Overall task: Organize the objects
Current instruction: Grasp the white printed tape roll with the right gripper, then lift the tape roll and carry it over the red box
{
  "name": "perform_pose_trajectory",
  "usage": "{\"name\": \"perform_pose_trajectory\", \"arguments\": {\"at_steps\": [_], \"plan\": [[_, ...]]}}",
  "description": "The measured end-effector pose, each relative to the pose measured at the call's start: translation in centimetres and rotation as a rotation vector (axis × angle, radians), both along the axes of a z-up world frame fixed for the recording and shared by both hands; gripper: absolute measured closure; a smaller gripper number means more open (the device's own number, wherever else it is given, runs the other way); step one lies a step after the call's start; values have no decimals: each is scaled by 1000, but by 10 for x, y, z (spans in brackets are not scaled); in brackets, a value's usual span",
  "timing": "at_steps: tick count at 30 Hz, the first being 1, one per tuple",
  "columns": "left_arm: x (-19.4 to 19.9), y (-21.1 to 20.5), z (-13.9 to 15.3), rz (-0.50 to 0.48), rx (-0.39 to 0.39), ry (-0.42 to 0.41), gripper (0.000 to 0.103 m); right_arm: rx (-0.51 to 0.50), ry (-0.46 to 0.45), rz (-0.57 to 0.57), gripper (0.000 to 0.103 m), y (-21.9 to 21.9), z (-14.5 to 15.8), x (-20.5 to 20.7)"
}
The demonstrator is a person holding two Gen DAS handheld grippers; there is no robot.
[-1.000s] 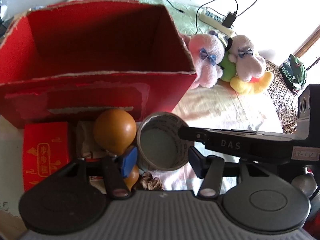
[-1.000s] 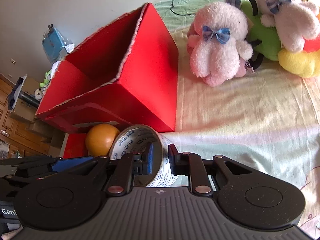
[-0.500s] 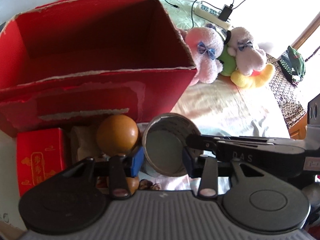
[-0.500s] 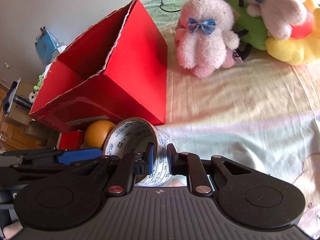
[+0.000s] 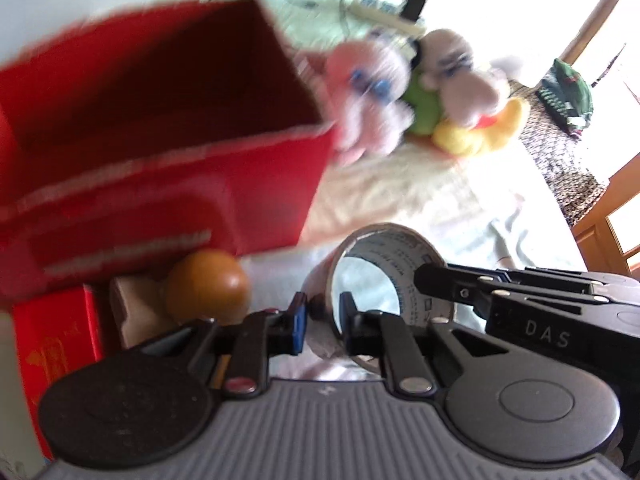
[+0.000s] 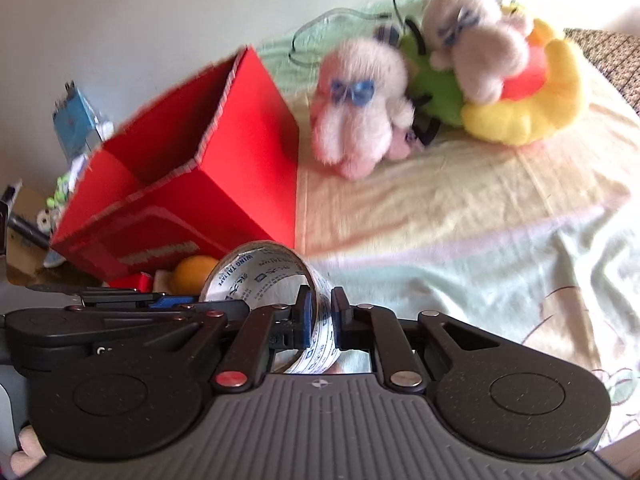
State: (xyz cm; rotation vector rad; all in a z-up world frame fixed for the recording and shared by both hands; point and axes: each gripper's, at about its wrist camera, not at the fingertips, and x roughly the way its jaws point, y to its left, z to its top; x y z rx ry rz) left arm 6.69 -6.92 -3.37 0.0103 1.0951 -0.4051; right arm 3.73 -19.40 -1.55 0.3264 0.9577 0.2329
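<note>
Shifted since a second ago: left gripper (image 5: pixel 323 326), then open about the orange ball (image 5: pixel 207 288), now closed on the near wall of the tape roll (image 5: pixel 384 280), one finger outside, one inside the core.

Item 1, tape roll (image 6: pixel 260 280): printed packing tape, standing on edge, apparently lifted clear of the bedsheet (image 6: pixel 460 248), just in front of the red box (image 6: pixel 224 168). Held twice over: right gripper (image 6: pixel 321 322) clenched on the opposite wall, likewise one finger in, one out.

Item 2, red box (image 5: pixel 168 152): open-topped, interior looks empty; judged the destination.

Item 3, orange ball: lying against the box front, beside a small red carton (image 5: pixel 56 340). Not held.

Item 4, plush toys (image 6: pixel 440 80): pink, green, yellow and pale, heaped to the right of the box, well apart from the tools.

Item 5, power strip and cable (image 5: pixel 384 12): far edge of the bed.

Condition note: both views blurred, so the pair is in motion.

Risk, judged: two tools on one thin ring. If the hands drift apart or twist unequally, the wall may buckle or slip from one pinch, dropping the roll to tumble short of the box. An early let-go by either side could swing the roll into the box rim.
</note>
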Motion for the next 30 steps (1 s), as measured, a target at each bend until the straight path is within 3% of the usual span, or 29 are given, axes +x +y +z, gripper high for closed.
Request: {"name": "perform_pose_trajectory", "arguments": {"at_steps": [4, 11, 16, 19, 24, 30], "plan": [[-7, -3, 37, -32, -26, -95, 90, -5, -103, -21, 91, -2, 37, -6], [0, 24, 111, -23, -94, -284, 92, -13, -367, 19, 91, 18, 99, 7], [24, 63, 136, 34, -99, -357, 92, -34, -437, 101, 91, 55, 114, 48], [51, 88, 129, 73, -80, -340, 92, -53, -404, 152, 91, 80, 106, 79], [97, 126, 83, 124, -46, -194, 93, -140, -288, 225, 91, 125, 74, 126], [141, 135, 29, 153, -9, -59, 93, -236, -234, 272, 91, 156, 48, 142]]}}
